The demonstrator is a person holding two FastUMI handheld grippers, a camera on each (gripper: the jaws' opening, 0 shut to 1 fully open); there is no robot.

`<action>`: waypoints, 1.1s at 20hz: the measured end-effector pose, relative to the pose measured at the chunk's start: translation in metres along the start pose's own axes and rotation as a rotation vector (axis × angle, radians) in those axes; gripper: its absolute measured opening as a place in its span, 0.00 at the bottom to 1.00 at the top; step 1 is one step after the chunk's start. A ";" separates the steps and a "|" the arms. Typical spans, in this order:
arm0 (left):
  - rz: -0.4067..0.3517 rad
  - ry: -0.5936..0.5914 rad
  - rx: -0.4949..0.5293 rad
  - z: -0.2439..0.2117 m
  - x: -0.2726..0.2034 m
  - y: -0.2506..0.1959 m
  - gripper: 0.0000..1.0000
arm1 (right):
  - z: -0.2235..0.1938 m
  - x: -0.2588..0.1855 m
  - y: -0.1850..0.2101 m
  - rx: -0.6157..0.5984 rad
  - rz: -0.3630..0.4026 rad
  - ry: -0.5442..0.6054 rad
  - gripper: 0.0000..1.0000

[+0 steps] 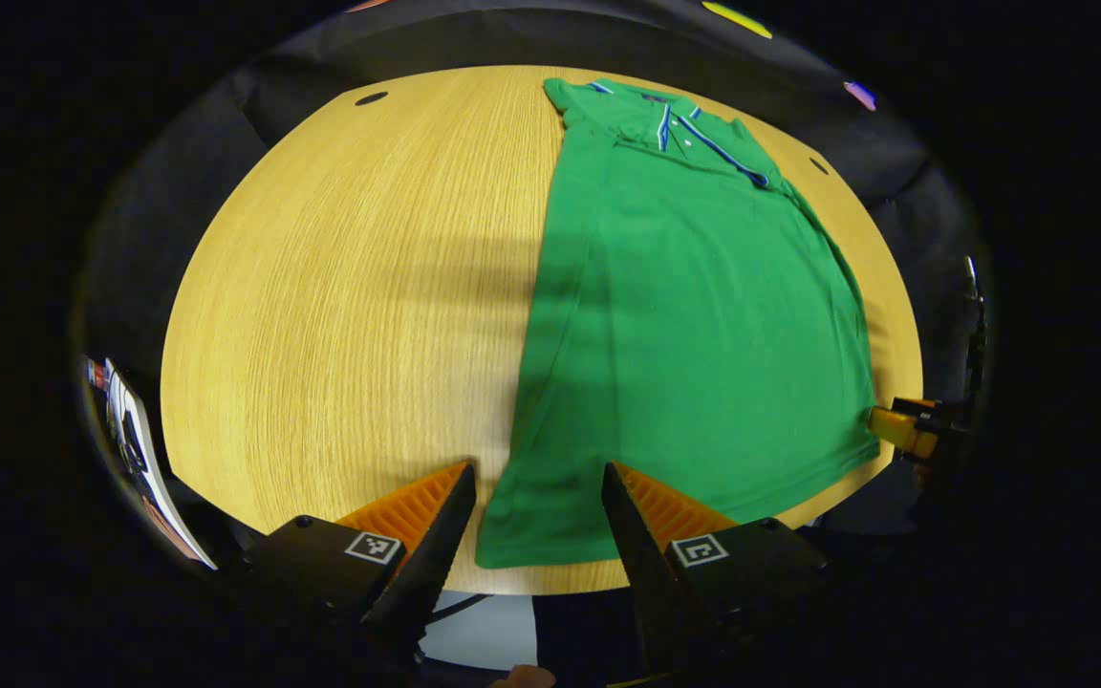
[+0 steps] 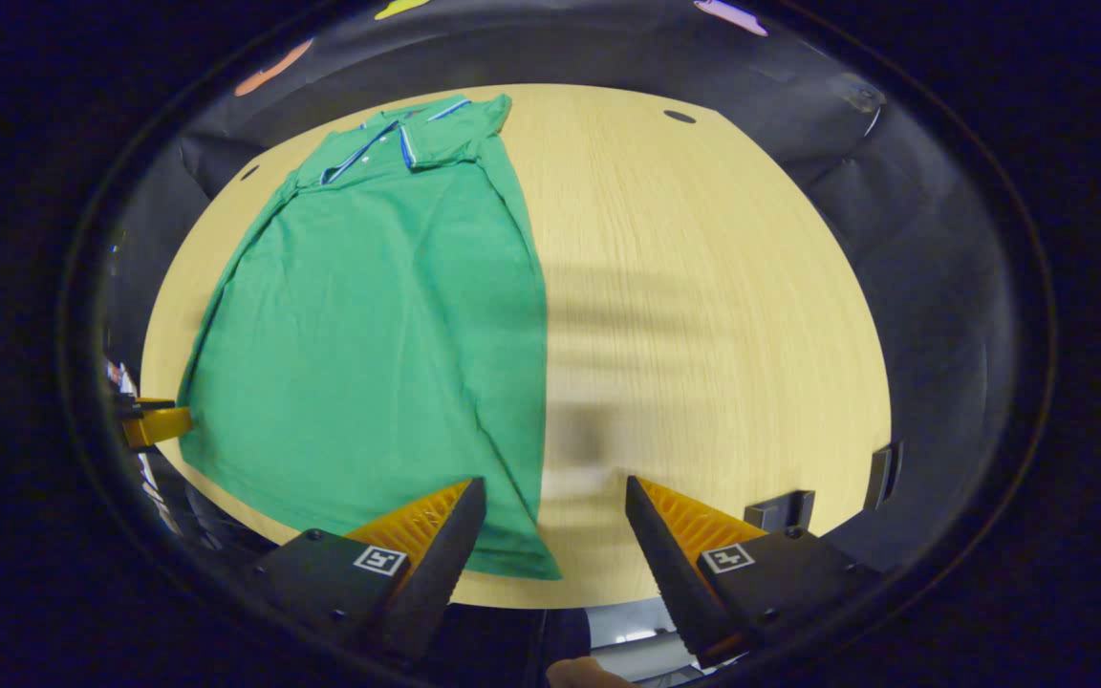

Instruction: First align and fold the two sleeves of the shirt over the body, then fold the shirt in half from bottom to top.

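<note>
- Left gripper view: the green shirt [image 1: 703,325] lies flat on the wooden table [image 1: 340,306], narrow, so both sleeves look folded in already; the bottom-to-top fold is left. The left gripper [image 1: 536,521] hangs spread and empty over the hem's near left corner.
- Right gripper view: the right gripper [image 2: 550,530], spread and empty, hovers at the hem's near right corner; the collar [image 2: 398,134] lies far.

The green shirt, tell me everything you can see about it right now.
The green shirt is a polo of soft knit-looking fabric with a blue-and-white striped collar at the far end. It lies flat on the wooden table, both sleeves already folded over the body, so it forms a long panel with its hem at the near edge. Both open hand-held grippers hover at its bottom corners, not gripping it.
</note>
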State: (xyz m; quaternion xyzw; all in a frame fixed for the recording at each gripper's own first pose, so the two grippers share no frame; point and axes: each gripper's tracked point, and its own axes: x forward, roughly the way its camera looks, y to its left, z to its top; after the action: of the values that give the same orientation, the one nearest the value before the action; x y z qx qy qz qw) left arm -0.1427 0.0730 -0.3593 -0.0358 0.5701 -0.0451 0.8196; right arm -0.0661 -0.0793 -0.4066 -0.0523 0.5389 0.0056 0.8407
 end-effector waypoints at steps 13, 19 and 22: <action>0.032 0.163 0.051 0.021 -0.014 0.008 0.86 | -0.012 0.003 0.017 -0.048 0.041 0.203 0.95; 0.025 0.183 0.098 0.027 -0.010 0.001 0.75 | -0.006 0.004 0.020 -0.072 0.040 0.227 0.67; 0.020 0.192 0.117 0.029 -0.009 -0.004 0.69 | -0.005 0.004 0.024 -0.098 0.038 0.232 0.31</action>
State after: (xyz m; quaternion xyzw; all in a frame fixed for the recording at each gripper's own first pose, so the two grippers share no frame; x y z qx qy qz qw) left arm -0.1188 0.0704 -0.3408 0.0221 0.6429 -0.0732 0.7621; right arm -0.0709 -0.0563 -0.4144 -0.0832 0.6327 0.0417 0.7688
